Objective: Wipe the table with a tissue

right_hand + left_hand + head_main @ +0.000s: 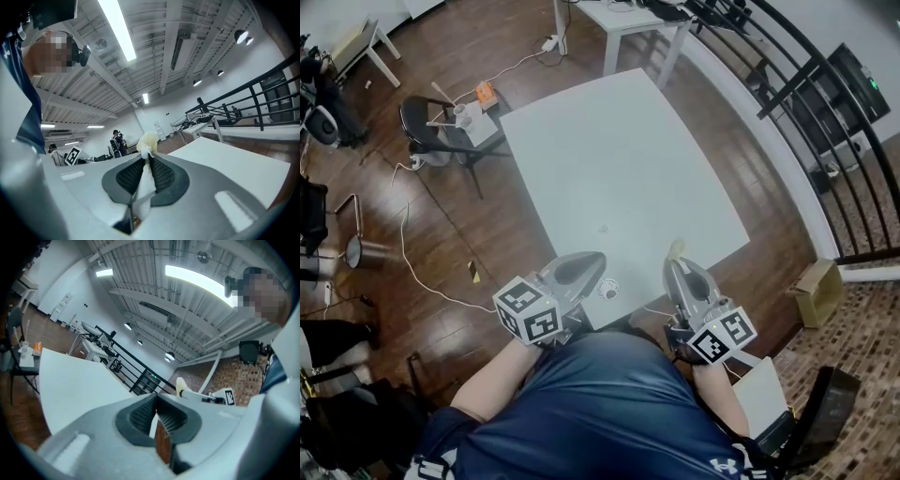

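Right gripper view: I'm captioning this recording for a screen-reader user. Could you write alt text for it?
The right hand-held gripper is shut on a tissue, whose crumpled end sticks out past the tips. A white table lies beyond it on the right, with a black railing and ceiling lights behind.

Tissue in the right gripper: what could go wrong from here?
1. Only a small tuft of the tissue sticks out past the shut right gripper, so the jaw tips may scrape the table instead of wiping it.
2. A small round object sits by the table's near edge; a wiping stroke could sweep it off.
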Available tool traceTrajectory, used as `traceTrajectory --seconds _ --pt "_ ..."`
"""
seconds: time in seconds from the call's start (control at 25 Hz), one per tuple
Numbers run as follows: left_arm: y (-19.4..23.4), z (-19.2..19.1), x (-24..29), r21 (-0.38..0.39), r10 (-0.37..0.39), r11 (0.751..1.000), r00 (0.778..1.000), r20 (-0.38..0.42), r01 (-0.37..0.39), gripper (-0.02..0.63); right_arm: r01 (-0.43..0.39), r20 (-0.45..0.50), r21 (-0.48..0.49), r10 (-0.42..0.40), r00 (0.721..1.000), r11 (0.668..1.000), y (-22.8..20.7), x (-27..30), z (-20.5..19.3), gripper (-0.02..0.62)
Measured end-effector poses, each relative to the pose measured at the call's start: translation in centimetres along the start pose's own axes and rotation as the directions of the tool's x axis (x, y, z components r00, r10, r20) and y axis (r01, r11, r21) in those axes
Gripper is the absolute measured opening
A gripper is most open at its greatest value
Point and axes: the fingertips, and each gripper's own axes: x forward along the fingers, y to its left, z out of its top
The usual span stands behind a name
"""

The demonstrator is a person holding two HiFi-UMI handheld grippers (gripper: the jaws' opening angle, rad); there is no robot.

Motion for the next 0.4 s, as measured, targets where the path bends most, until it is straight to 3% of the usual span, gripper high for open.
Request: traceTrajectory --seconds 0.4 --pt "0.21 -0.58 0.30 -0.004 0.002 1.000 1.000 -0.006 -0.002 0.006 -0.012 -0.007 0.013 0.012 1.000 1.000 -0.18 0.18 -0.60 0.017"
